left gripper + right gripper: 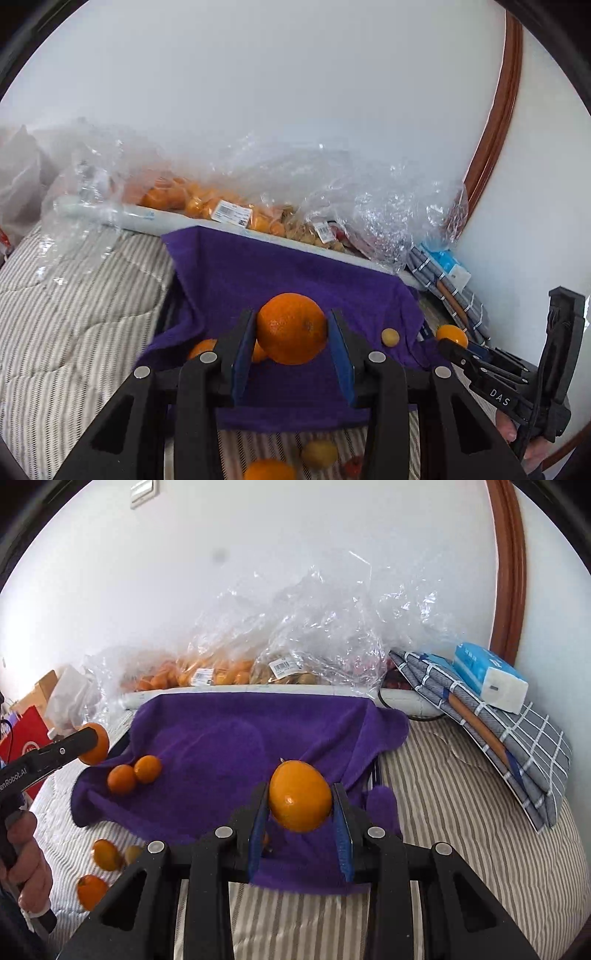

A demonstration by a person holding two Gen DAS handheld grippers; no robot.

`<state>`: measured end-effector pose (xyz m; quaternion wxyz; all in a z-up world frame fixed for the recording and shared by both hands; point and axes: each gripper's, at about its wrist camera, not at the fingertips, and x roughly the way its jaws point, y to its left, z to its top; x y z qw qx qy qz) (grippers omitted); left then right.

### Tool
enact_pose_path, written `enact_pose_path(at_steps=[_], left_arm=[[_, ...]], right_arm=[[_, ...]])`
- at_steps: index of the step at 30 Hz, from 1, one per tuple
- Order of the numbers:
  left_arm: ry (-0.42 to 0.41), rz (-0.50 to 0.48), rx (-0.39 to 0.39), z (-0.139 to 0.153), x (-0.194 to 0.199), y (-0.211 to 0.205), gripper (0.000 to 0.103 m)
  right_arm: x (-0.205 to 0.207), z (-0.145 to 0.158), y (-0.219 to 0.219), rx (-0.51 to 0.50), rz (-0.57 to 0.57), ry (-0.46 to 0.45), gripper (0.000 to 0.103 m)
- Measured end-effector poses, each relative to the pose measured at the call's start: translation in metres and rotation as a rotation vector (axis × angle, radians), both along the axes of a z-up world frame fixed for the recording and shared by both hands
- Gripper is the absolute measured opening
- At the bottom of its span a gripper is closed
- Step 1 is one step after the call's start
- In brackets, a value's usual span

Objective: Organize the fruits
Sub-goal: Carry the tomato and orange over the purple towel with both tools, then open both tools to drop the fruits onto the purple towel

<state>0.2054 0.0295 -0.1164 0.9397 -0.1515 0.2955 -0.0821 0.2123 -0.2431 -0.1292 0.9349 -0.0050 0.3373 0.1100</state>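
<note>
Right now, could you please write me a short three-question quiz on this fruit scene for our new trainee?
1. True or false: the left gripper is shut on an orange.
2. What lies under the two loose oranges beside each other? A) a red bag B) the purple towel C) the striped quilt
3. Fill in: the blue-and-white tissue pack rests on a folded ____ cloth.

Key
1. True; the right gripper also holds its own orange.
2. B
3. Checked grey
</note>
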Motion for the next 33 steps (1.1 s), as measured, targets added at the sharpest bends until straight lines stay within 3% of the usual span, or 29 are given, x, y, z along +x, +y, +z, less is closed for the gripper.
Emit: enact_pose_path(at_steps=[7,18,33], left_arm=[[0.084,-0.023,0.049,-0.022,0.015,-0.017,0.037],[0.134,-0.021,0.110,-0.023,0.021,-0.019,0.037],[0.238,-0.043,0.113,-0.036,0.029,-0.024,0.037]], right_arm=[[0.019,-0.023,-0.009,0.026,0.010,0.030,0.033],[0.026,-0.035,-0.010,0.060,0.017,0.072,0.033],[0.025,-0.039,-0.004,0.015,0.032,0.077,0.033]])
